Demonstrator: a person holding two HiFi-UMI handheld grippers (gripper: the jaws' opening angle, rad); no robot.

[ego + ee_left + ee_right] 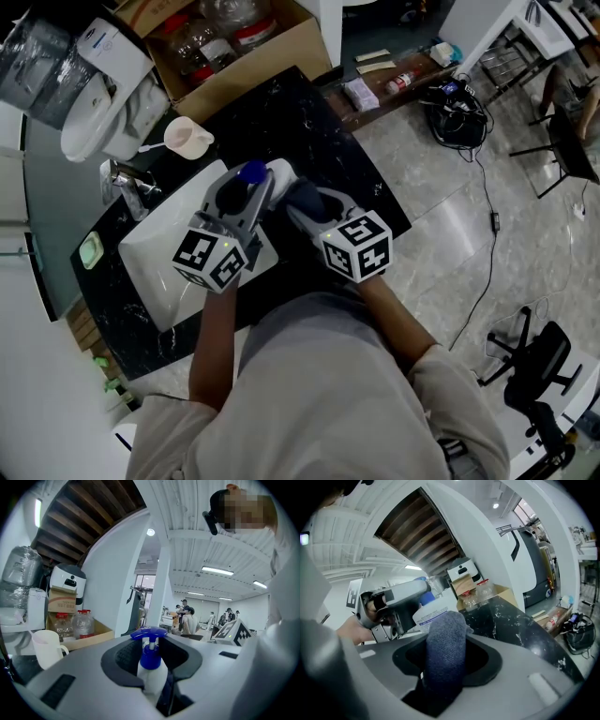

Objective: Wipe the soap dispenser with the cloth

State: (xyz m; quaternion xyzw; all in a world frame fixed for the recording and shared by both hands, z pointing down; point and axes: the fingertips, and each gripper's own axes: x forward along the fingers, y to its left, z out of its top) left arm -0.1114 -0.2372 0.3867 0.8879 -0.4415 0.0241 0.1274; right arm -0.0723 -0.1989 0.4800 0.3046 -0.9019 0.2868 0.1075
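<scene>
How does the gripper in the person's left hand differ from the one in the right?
The left gripper is shut on a hard, upright soap dispenser, white with a blue pump; the right gripper is shut on a soft, dark cloth. The left gripper hangs over the white sink, the right gripper over the black counter beside it. Both are grey and carry a marker cube.

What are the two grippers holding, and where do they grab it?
Left gripper: soap bottle, by its white body. Right gripper: cloth, by its lower end.

The soap dispenser [251,174] sits just left of the cloth [305,197], cup [187,138] beyond them.
</scene>
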